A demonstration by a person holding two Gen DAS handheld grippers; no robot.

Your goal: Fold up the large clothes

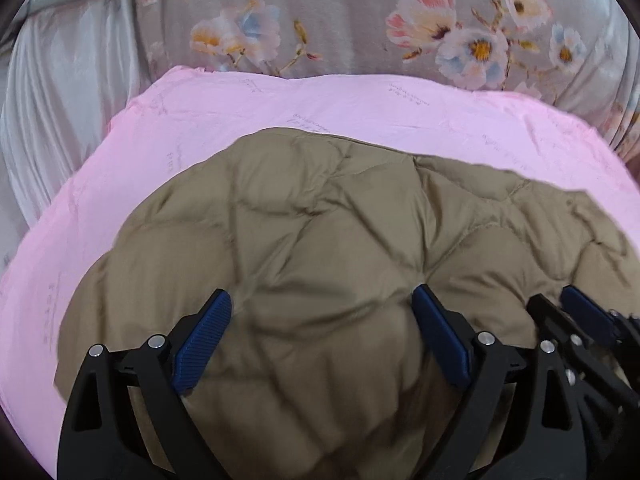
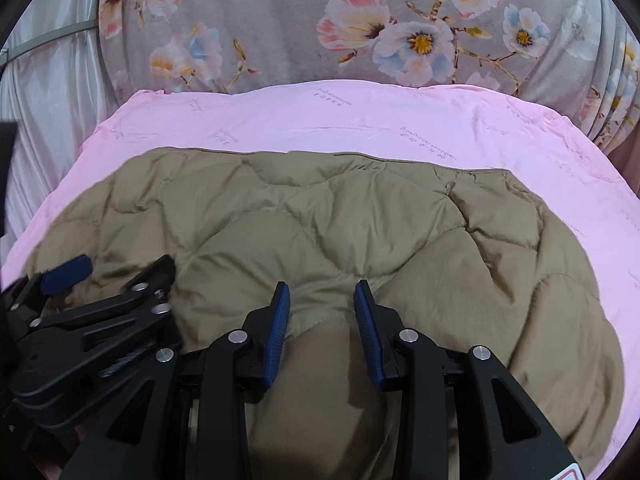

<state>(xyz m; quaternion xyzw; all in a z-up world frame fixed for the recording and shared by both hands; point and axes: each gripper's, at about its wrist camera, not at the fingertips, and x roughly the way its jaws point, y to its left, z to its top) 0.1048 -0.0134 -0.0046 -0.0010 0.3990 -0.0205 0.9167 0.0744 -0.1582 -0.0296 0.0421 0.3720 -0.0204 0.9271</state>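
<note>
- Left gripper [image 1: 322, 312] spread wide over the quilted tan jacket [image 1: 320, 240], blue pads [image 1: 202, 344] apart, nothing pinched between.
- Right gripper [image 2: 322, 308] partly parted, a ridge of jacket [image 2: 320, 220] fabric bunched up in the gap; whether clamped, cannot tell.
- From the left wrist, right gripper [image 1: 576, 316] close by at 4 o'clock; from the right wrist, left gripper [image 2: 116, 272] at 9 o'clock.
- Jacket lying on the pink sheet [image 1: 280, 112], pink showing from 9 through 12 to 3 o'clock.
- Floral grey cover [image 2: 280, 20] up at 12 o'clock, white satin drape [image 1: 60, 100] at 10.
</note>
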